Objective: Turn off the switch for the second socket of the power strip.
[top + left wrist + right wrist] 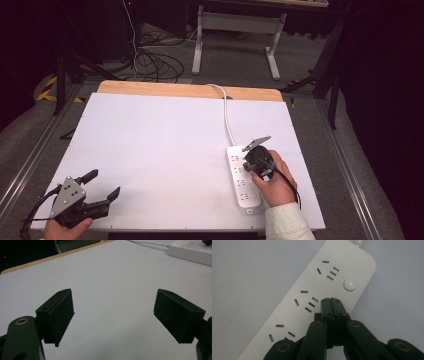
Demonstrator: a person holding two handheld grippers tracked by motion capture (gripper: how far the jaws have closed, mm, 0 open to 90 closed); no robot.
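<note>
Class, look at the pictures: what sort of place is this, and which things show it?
Probably a lab or workshop recording bench: a white-topped table holding a power strip, loose cables on the grey floor, and a bare table frame behind.

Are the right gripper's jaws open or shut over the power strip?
Shut: the right gripper shows its two black jaws pressed together with nothing between them, tips over the white power strip near its round button.

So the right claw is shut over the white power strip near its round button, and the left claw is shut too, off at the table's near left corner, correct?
Not quite: the left claw is open, its jaws standing wide apart over bare table in the left gripper view. The rest holds: the right claw is shut over the white power strip near its round button.
</note>
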